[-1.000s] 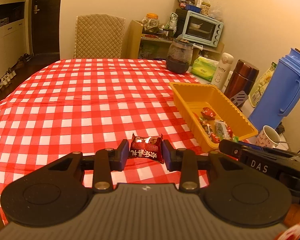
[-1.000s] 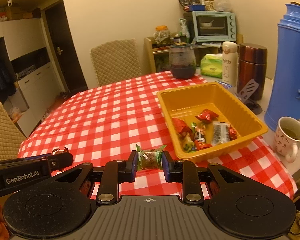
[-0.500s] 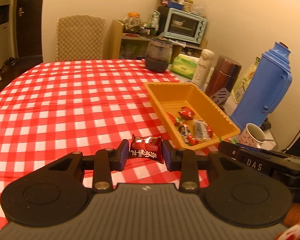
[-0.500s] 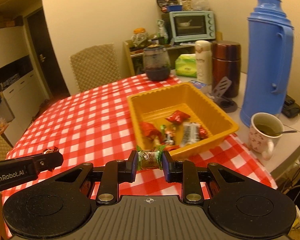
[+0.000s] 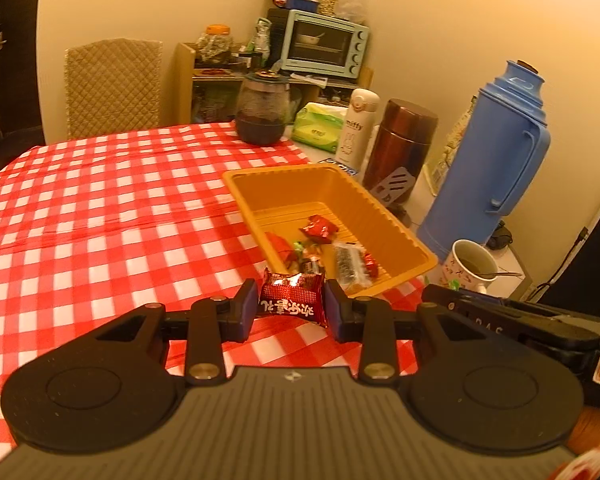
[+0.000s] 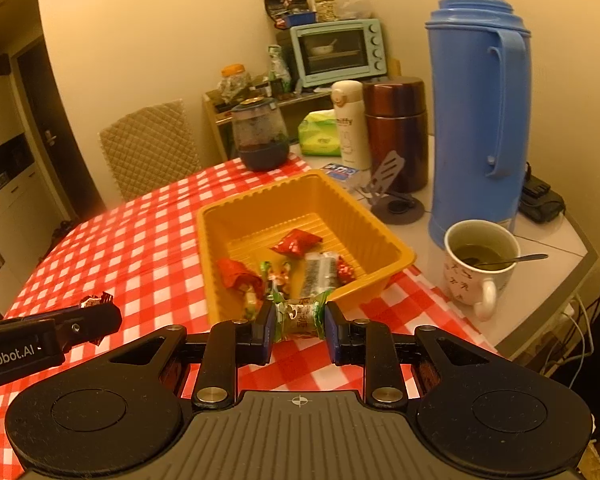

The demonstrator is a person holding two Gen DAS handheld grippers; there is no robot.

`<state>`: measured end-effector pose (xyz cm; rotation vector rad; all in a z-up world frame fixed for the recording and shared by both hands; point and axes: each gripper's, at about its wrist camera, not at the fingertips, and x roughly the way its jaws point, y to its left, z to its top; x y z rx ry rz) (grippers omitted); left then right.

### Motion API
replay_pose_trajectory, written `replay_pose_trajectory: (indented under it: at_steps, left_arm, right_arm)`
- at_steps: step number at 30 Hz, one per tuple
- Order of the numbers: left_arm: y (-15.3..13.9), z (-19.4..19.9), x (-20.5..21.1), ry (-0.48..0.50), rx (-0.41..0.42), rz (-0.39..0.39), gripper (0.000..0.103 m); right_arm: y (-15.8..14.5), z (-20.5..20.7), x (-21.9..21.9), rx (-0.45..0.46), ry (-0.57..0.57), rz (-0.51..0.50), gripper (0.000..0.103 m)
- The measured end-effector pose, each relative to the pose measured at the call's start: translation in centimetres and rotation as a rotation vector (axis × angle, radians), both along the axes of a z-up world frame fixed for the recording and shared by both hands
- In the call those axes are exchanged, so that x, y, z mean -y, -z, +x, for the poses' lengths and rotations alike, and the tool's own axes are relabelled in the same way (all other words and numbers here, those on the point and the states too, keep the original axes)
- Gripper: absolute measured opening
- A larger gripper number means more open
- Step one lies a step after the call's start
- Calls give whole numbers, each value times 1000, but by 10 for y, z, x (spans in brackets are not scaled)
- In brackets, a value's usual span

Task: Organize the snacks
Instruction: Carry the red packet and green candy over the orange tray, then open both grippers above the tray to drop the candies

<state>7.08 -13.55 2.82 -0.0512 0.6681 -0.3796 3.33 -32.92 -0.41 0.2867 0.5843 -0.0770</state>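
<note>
Near yellow tray front rim: both hand-held grippers gripping snacks.

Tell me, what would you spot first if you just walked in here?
Probably the red-and-white checked tablecloth over the table, and the yellow tray on it with a few wrapped snacks inside. Up close, the left gripper pinches a dark red snack packet and the right gripper a green-wrapped candy. A tall blue thermos stands right of the tray.

My left gripper pinches a dark red foil snack packet with white lettering above the red-and-white checked tablecloth. Just beyond it sits the yellow plastic tray holding several wrapped snacks.
</note>
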Motion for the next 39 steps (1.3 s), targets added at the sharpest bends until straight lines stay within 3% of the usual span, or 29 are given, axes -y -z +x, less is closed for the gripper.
replay_pose_trajectory:
  at_steps: [18, 39]
  left_arm:
    - [2, 45, 39, 66, 2, 8, 32]
    - [27, 123, 64, 116, -29, 31, 32]
  right_arm:
    - [5, 33, 35, -7, 43, 1, 26]
    - [11, 119, 46, -29, -22, -48, 26]
